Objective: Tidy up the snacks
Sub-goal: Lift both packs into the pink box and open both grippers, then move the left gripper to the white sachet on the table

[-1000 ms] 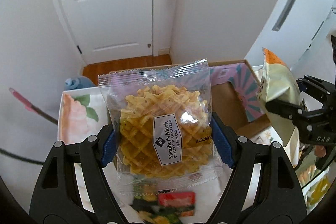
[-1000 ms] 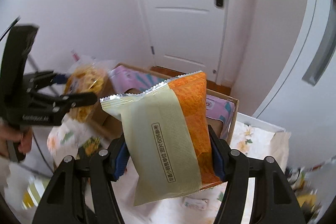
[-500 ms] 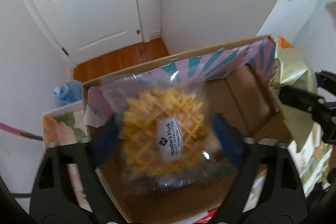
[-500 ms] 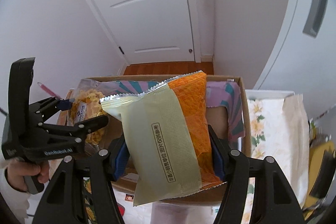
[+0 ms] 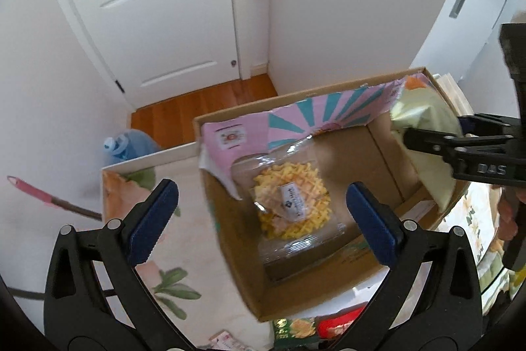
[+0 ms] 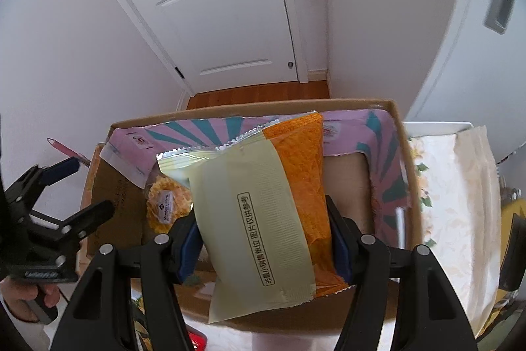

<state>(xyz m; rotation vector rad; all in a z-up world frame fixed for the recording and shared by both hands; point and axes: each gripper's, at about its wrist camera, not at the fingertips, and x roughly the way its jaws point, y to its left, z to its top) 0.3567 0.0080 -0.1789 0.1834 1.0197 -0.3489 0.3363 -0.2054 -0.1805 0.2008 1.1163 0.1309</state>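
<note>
Waffle pack [image 5: 291,209] now lies loose on the floor of the box [image 5: 332,287], near its left wall; half a second ago it was pinched in the left gripper [image 5: 263,219], whose blue pads are now spread wide and empty above the box. The right gripper [image 6: 264,247] still clamps the pale green and orange bag [image 6: 263,219], which has come lower over the box's right half.

In the right wrist view the bag hides most of the box floor and all but a corner of the waffle pack. The box's near edge is cut off behind the gripper bodies. Snack packets [image 5: 315,328] at the near edge of the floral tablecloth [image 5: 184,255] are only partly in frame. The waffle label is blurred here, its brand wording not clearly readable.

Bag's back carries a boxed line of Chinese print, "非最小销售单位 图片仅供参考". The right gripper's side reads "DAS" in the left wrist view.
</note>
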